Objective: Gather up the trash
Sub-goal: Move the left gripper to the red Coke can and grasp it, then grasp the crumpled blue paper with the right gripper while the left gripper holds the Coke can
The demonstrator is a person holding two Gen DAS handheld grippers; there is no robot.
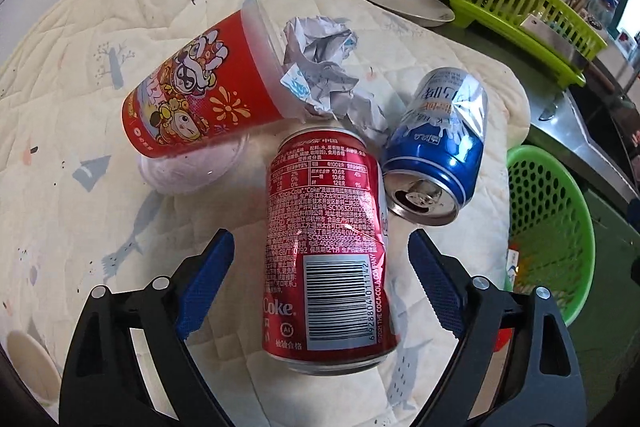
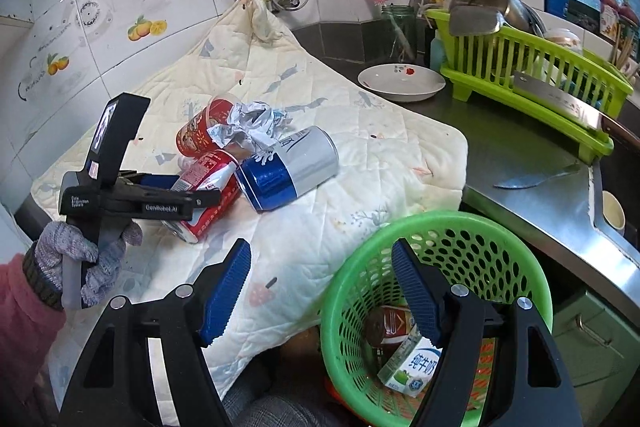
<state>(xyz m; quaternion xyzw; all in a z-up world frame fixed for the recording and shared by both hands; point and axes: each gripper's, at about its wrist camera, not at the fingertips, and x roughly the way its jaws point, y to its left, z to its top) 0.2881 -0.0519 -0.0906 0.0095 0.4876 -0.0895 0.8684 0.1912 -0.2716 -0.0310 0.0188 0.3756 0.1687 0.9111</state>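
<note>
Kitchen desk of steel, partly covered by a quilted cream cloth [image 2: 360, 179], with a tiled wall behind and a green dish rack [image 2: 532, 67] and white plate [image 2: 400, 83] at the far end. On the cloth lies a cluster of trash: a red Coke can [image 1: 324, 227] on its side, a dented blue can [image 1: 436, 147] just beside it, a red printed cup [image 1: 192, 95] tipped over, and crumpled paper [image 1: 324, 67] at the cup's mouth. A green perforated basket [image 2: 400, 267] stands at the near edge of the cloth and already holds a small milk carton [image 2: 412, 367] and a dark red-labelled can [image 2: 388, 323].

Step in hand: grasping the Coke can. The left gripper [image 1: 320, 275] has its blue fingers [image 1: 208, 279] apart on either side of the can, with a clear gap on both sides. The right gripper [image 2: 320, 295] holds nothing, its fingers apart, and hovers over the basket rim.

The next move probably calls for closing the left fingers squarely on the can's flanks, then lifting clear of the blue can, which lies close enough to be nudged, and carrying across to the basket.
</note>
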